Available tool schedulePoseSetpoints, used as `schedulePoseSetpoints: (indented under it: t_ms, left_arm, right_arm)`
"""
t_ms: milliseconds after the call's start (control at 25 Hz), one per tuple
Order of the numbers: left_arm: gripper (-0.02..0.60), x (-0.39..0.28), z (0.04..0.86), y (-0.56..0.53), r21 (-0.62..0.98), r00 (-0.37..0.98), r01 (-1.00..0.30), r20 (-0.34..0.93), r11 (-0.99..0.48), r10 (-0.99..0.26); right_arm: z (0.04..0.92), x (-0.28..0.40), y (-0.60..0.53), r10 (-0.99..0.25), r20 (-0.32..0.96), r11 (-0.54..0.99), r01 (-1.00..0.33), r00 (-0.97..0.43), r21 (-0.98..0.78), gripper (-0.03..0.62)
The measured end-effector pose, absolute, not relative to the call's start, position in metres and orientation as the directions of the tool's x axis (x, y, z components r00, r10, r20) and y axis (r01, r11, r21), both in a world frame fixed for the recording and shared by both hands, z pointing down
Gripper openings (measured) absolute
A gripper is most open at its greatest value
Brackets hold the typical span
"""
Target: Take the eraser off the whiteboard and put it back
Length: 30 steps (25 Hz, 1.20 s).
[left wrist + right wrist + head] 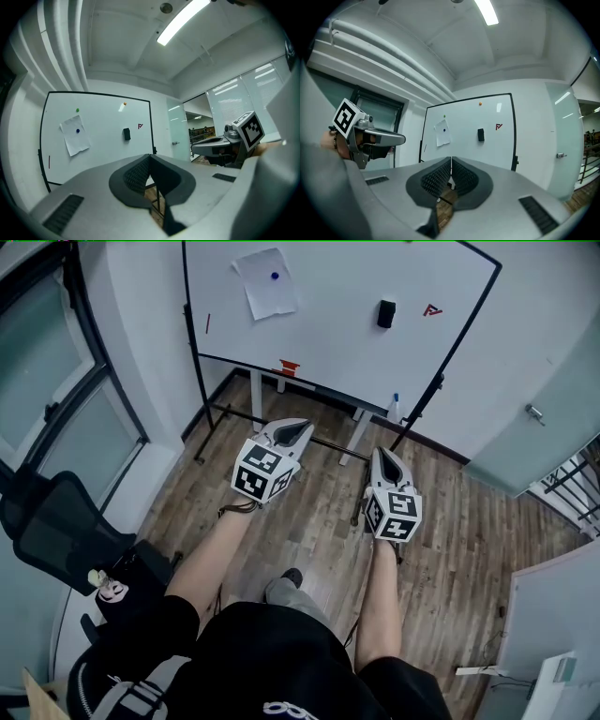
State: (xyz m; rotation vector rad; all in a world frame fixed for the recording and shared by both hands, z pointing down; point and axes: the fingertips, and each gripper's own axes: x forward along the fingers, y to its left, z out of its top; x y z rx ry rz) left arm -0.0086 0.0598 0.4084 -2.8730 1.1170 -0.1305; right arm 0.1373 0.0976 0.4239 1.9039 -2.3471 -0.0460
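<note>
Left gripper (302,427) and right gripper (381,456) are both closed, empty (whiteboard (337,343) well ahead). Arriving unopened could knock the eraser (385,313) down.

paper sheet (266,282): under blue magnet (275,277) | black chair (56,521): left | wood floor (469,521)

No word or number can be read for certain. The nearest thing to a letter is a small red mark (431,310) on the whiteboard (347,343), in the upper right of the head view, just right of the black eraser (386,313). It looks like an A or an F; which one cannot be told.

At mid-frame the left gripper (302,427) carries a cube (262,472), and the right gripper (382,454) a second cube (394,514). Both bear black-and-white square code patterns, not letters.

White print (277,709) on the black shirt (272,652), at the bottom edge, is cut off and unreadable.
</note>
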Motion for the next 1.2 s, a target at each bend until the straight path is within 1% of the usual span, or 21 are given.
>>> schedulePoseSetpoints:
  t_ms: [280, 640, 1040, 1200]
  left_arm:
    - [0.02, -0.006, 0.407, 0.015, -0.065, 0.736, -0.674, 0.033, -0.736, -0.677]
    - [0.02, 0.002, 0.423, -0.049, -0.049, 0.742, -0.666, 0.058, -0.744, -0.668]
    - [0.02, 0.016, 0.44, -0.096, -0.026, 0.745, -0.662, 0.087, -0.749, -0.661]
    - [0.02, 0.017, 0.438, -0.112, 0.003, 0.737, -0.673, 0.082, -0.739, -0.671]
  right_arm:
    - [0.429, 0.143, 0.051, -0.975, 0.089, 0.213, -0.972, -0.205, 0.096, 0.025]
    - [0.439, 0.155, -0.011, -0.974, 0.113, 0.209, -0.974, -0.198, 0.088, 0.025]
    - [0.445, 0.191, -0.059, -0.98, 0.105, 0.175, -0.984, -0.17, 0.044, 0.025]
    - [0.439, 0.196, -0.077, -0.975, 0.103, 0.203, -0.978, -0.198, 0.048, 0.025]
